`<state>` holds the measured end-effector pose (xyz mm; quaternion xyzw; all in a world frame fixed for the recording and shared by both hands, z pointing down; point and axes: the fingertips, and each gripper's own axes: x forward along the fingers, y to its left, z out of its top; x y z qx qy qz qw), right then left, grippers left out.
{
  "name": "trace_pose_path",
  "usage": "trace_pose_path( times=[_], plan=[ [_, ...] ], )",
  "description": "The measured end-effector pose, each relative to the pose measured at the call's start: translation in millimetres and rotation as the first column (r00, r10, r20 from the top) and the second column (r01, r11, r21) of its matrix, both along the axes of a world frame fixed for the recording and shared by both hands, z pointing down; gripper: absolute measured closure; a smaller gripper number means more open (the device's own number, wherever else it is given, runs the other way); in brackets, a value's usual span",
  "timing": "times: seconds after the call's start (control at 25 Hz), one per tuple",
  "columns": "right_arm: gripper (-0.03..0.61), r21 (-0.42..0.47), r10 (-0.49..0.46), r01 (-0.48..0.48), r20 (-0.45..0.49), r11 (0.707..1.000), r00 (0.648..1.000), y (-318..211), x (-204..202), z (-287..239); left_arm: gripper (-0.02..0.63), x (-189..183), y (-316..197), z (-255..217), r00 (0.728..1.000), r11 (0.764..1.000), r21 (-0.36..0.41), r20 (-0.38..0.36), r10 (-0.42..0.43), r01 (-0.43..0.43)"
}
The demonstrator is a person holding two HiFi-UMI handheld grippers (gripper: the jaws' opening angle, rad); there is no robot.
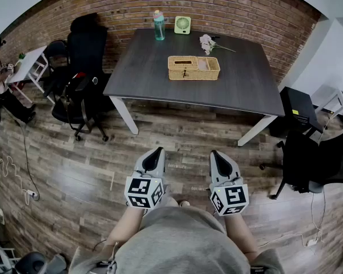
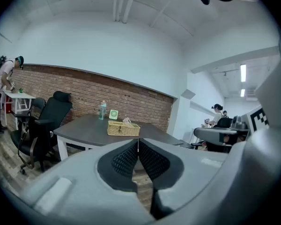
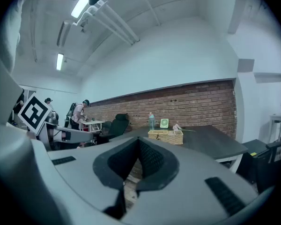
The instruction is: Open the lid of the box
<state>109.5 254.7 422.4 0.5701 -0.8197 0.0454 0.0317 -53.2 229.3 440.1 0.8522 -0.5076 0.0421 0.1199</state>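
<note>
Your left gripper (image 1: pixel 155 153) and right gripper (image 1: pixel 216 154) are closed on nothing, and the woven box (image 1: pixel 194 68) at twelve o'clock on the table (image 1: pixel 246 90) looks light and stiff, so pinch its lid (image 1: pixel 183 61) at the front edge.

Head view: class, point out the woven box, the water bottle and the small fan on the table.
woven box (image 1: pixel 194 68), head view, middle of its top.
water bottle (image 1: pixel 159 27), head view, middle of its body.
small fan (image 1: pixel 182 25), head view, centre of its grille.

Teal bottle (image 1: pixel 159 25), small fan (image 1: pixel 182 24), flower (image 1: pixel 207 43)
</note>
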Motion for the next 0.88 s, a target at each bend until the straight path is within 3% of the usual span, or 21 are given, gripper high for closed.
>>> trace_pose_path(
  times=[0.88],
  plan=[
    [0.577, -0.021, -0.077, 0.077, 0.035, 0.997, 0.996, 30, 4, 4, 0.592, 21, 39, -6, 0.999, 1.0, 0.016, -0.037, -0.001, 0.002]
  ],
)
